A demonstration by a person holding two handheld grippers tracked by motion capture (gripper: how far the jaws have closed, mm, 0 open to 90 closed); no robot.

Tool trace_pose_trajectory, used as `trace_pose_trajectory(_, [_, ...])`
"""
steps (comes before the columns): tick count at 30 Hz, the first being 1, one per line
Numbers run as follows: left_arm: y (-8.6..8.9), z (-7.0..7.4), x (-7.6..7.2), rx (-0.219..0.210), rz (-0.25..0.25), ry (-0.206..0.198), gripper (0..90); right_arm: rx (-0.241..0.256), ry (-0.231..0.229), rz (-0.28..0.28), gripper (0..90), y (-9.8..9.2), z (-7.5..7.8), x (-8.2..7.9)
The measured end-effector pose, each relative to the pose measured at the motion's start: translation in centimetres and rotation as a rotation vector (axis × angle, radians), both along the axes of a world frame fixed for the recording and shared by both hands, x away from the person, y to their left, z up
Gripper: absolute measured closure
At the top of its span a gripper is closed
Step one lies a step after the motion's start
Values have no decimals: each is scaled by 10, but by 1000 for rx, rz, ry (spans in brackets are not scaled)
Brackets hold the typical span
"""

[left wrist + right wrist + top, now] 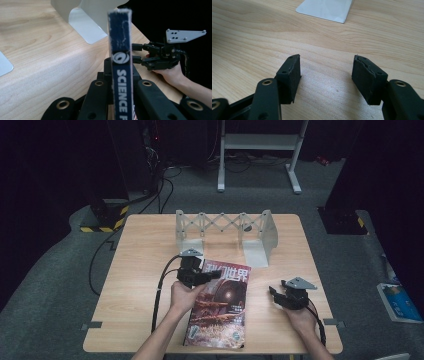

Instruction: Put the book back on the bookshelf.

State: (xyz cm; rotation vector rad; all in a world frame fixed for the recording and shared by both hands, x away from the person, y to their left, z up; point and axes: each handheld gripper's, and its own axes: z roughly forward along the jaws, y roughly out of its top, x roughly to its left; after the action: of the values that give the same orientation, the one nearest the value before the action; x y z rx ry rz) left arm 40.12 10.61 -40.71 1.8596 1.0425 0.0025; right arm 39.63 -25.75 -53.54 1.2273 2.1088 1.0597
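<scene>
The table (pixel 150 250) is pale wood-grain, smooth and faintly sheened. The magazine (pixel 220 305) has a glossy paper cover—its dark blue spine (pixel 120 50) looks scuffed (whitish at the edges). The bookend rack (pixel 225 227) is matt grey metal; the right gripper (pixel 325 75) wears matt black pads, one cracked.

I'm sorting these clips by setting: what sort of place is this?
Probably a lab or recording room, not a home. A lone wooden table stands on grey carpet among dark equipment racks, with hazard-striped tape and loose cables on the floor. The left gripper holds a magazine near an expandable bookend rack.
</scene>
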Motion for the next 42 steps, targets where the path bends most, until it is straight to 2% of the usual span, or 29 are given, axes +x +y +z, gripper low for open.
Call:
trace_pose_trajectory(2, [0, 5, 1, 0, -3, 0, 839, 0, -3, 1, 401, 0, 0, 0])
trace_pose_trajectory(8, [-2, 23, 4, 53, -21, -17, 839, -1, -3, 1, 401, 0, 0, -1])
trace_pose_trajectory(13, [-2, 37, 7, 77, -21, -27, 838, -1, -2, 1, 401, 0, 0, -1])
trace_pose_trajectory(25, [-9, 68, 22, 185, -36, -44, 838, -1, -6, 6, 401, 0, -1, -1])
trace_pose_trajectory(37, [-3, 88, 39, 270, -28, -36, 837, 2, -3, 7, 402, 0, -1, -2])
trace_pose_trajectory(42, [3, 94, 46, 278, -14, -23, 836, 5, -4, 9, 402, 0, -1, -2])
